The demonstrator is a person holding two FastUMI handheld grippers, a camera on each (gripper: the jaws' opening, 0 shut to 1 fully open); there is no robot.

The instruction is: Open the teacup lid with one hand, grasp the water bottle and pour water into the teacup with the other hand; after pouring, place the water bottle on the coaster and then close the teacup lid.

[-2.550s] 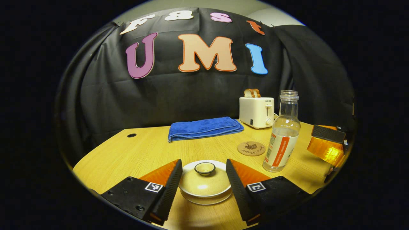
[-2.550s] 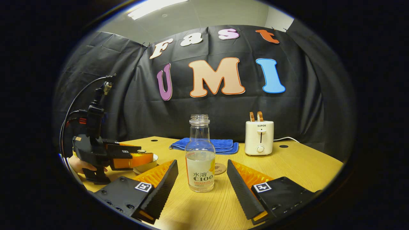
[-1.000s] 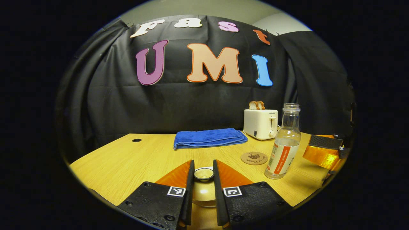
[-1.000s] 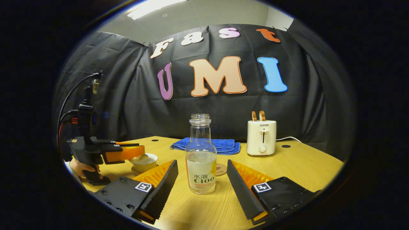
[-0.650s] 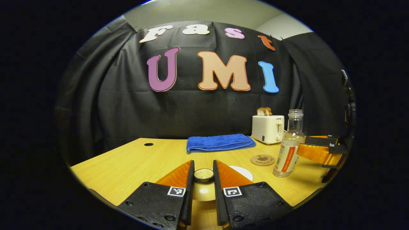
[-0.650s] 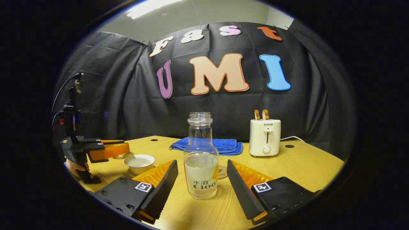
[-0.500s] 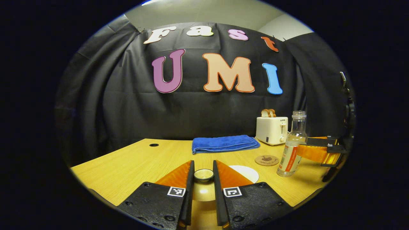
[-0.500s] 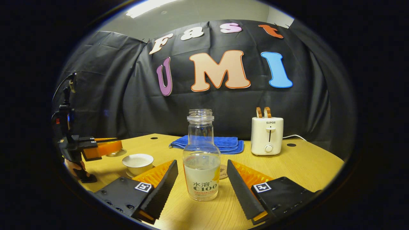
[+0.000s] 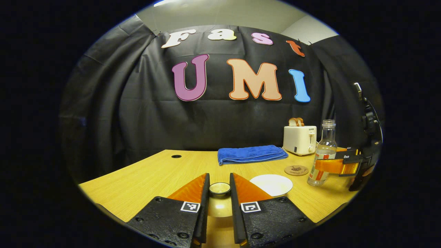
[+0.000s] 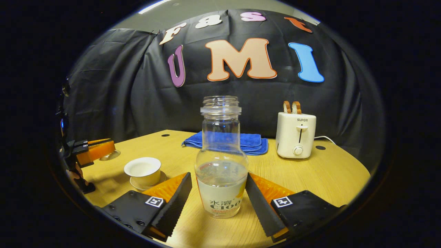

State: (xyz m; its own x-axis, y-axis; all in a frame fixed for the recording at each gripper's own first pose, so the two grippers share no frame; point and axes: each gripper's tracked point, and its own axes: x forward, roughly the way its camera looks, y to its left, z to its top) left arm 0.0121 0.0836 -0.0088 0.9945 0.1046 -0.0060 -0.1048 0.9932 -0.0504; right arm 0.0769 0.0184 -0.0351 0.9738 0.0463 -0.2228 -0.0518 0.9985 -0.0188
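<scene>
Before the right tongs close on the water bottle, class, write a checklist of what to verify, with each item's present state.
1. Lid off the teacup: ok, cup open on its saucer.
2. Lid held by the left tongs: ok, pinched at its knob.
3. Water bottle between the right tongs: ok, upright.
4. Both fingers pressing the bottle: not ok, gap on the left side.
5. Bottle uncapped: ok.
6. Coaster free: ok.

We see a blue towel (image 10: 237, 142); a cream toaster (image 10: 295, 135); a white teacup (image 10: 142, 171); a yellow wood-grain counter (image 10: 330, 175); orange-and-black gripper fingers (image 9: 193, 191).
</scene>
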